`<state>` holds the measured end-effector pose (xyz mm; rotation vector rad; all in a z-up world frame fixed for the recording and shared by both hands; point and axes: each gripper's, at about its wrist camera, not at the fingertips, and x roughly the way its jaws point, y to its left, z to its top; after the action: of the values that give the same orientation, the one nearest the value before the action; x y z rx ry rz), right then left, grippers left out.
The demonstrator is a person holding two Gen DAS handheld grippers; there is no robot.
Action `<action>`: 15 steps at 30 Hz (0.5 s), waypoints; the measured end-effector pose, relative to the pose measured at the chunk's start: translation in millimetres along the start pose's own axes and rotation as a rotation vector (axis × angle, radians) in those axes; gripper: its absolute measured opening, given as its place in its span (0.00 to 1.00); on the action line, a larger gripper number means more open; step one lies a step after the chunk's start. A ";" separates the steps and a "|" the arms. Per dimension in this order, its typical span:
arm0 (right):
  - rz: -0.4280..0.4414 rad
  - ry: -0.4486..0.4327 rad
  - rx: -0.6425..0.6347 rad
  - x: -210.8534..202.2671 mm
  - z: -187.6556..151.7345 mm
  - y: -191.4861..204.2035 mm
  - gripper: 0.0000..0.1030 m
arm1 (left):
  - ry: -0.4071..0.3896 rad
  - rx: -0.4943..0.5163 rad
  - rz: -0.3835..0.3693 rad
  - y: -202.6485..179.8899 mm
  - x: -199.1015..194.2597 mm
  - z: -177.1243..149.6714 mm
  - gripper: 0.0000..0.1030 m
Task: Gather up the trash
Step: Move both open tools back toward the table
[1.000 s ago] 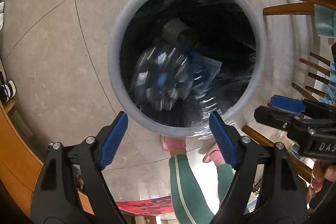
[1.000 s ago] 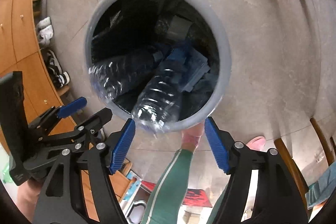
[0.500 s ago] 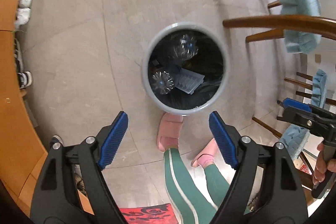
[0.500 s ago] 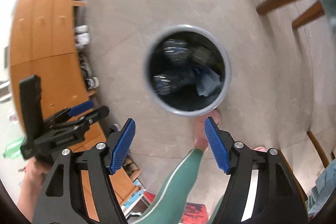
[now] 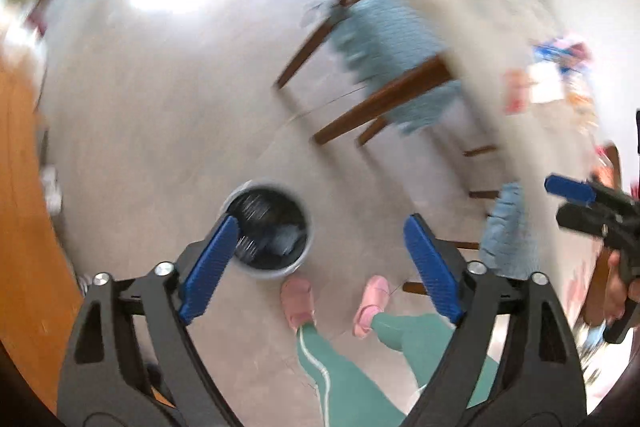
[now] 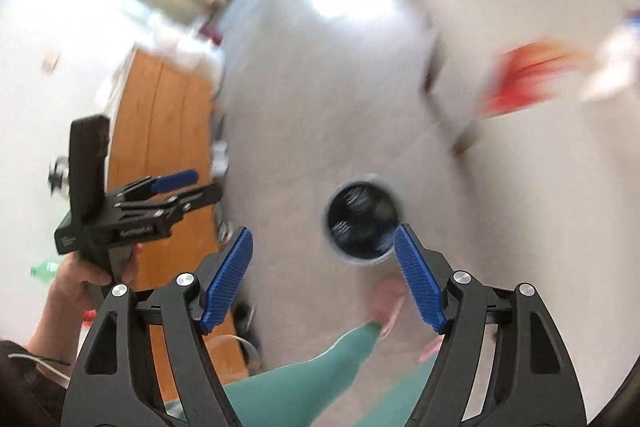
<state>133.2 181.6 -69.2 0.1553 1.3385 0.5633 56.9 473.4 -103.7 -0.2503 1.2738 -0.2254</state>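
The grey trash bin (image 5: 267, 230) with a black liner stands on the floor far below, small in both views, bin (image 6: 362, 223). Blurred bottles and wrappers lie inside it. My left gripper (image 5: 318, 267) hangs high above the floor, its jaws opening, nothing between them. My right gripper (image 6: 324, 279) is also high up, jaws opening and empty. Each gripper shows in the other's view: the right one (image 5: 580, 199) at the right edge, the left one (image 6: 176, 187) at the left. Blurred colourful wrappers (image 5: 548, 79) lie on the pale table (image 5: 492, 39).
A wooden chair (image 5: 376, 75) with a teal cushion stands beside the table. An orange wooden cabinet (image 6: 160, 131) runs along the left. The person's green-trousered legs and pink slippers (image 5: 298, 297) stand next to the bin.
Both grippers rose steeply from just over the bin's mouth. The bin shrank in view; the table and chair came into view. The bottles dropped into the bin.
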 end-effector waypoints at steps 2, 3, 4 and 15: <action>-0.052 -0.063 0.033 -37.7 -0.9 -26.2 0.73 | -0.026 0.084 -0.033 -41.1 -6.2 19.5 0.83; -0.098 -0.106 0.059 -60.5 -0.8 -46.4 0.73 | -0.035 0.121 -0.056 -63.4 -7.1 29.6 0.83; -0.117 -0.126 0.078 -71.6 -2.1 -59.2 0.74 | -0.041 0.148 -0.072 -79.2 -7.1 35.4 0.83; -0.308 -0.285 0.277 -173.6 8.8 -221.6 0.84 | -0.041 0.357 -0.076 -251.3 29.5 95.3 0.90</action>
<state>186.4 -88.2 -8.5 0.2416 1.1280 0.0883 149.6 231.2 -27.3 0.0027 1.1615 -0.5039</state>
